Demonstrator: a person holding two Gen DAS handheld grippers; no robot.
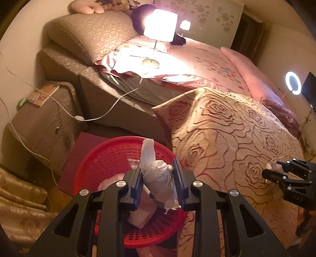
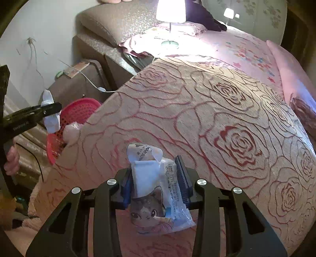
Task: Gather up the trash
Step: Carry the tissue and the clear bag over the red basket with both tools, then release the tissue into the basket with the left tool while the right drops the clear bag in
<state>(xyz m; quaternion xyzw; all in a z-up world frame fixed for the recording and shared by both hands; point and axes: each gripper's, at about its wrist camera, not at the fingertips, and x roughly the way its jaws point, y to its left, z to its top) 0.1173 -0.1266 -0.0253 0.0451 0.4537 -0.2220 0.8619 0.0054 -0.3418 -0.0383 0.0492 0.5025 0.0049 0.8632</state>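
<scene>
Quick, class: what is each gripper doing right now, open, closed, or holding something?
Left gripper: jaws closed on a crumpled white tissue wad, above the red plastic basket.
Right gripper: jaws closed on a clear plastic cat-print wrapper.

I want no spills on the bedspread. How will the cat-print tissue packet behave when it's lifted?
The cat-print tissue packet looks soft and light: its film wrapper crinkles between the right gripper pads. The glossy plastic may slip, and its loose lower end will probably droop.

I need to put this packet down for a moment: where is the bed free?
The rose bedspread is bare beyond the packet, up to the pink sheet. Crowded: near the lamp, and in the red basket.
</scene>
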